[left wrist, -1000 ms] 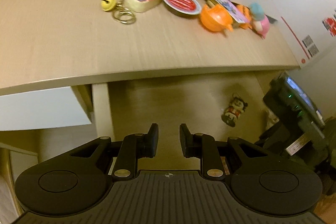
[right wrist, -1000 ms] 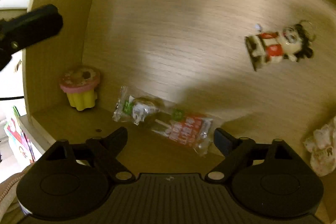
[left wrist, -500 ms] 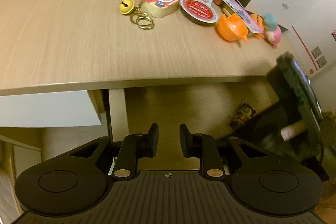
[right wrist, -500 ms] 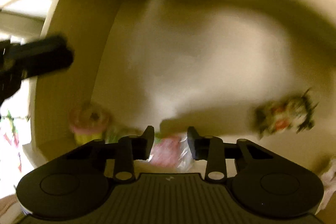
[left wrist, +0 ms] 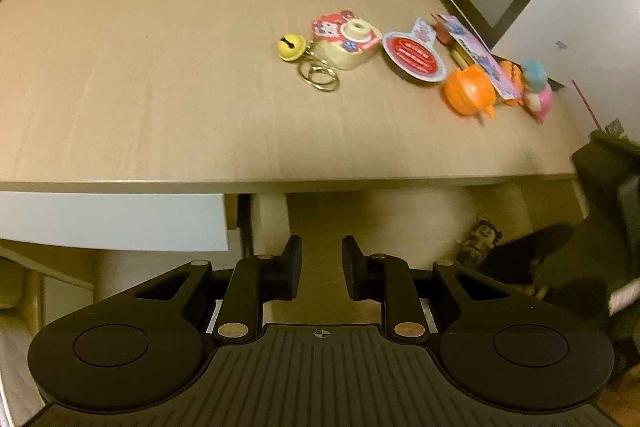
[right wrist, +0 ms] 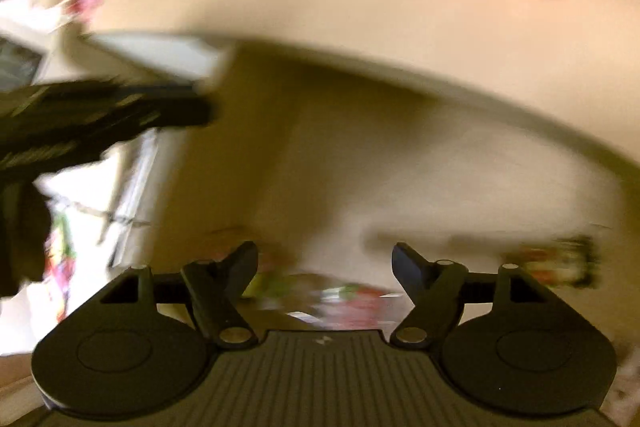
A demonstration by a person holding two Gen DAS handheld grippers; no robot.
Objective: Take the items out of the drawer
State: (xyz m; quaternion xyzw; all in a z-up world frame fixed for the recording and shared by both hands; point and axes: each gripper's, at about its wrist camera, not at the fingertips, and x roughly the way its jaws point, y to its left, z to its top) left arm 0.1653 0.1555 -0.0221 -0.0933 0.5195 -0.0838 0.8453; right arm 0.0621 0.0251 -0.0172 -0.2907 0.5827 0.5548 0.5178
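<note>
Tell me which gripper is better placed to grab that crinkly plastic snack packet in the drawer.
Right. The right gripper has the plastic snack packet beneath its opening jaws; the left gripper hangs beside the desktop.

A small figurine [left wrist: 482, 242] and a blurred snack packet [right wrist: 344, 301] lie in the open drawer [left wrist: 400, 223].

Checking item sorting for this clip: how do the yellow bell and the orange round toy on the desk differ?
The small yellow jingle bell looks smaller than the orange round plastic toy. The bell sits left of the cream toy-camera keychain, near its metal key rings; the orange toy lies farther right, beside the pink-and-blue figure. The bell has a dark slot; the orange toy has small pointed nubs. Both rest on the beige wooden desktop, outside the drawer.
</note>
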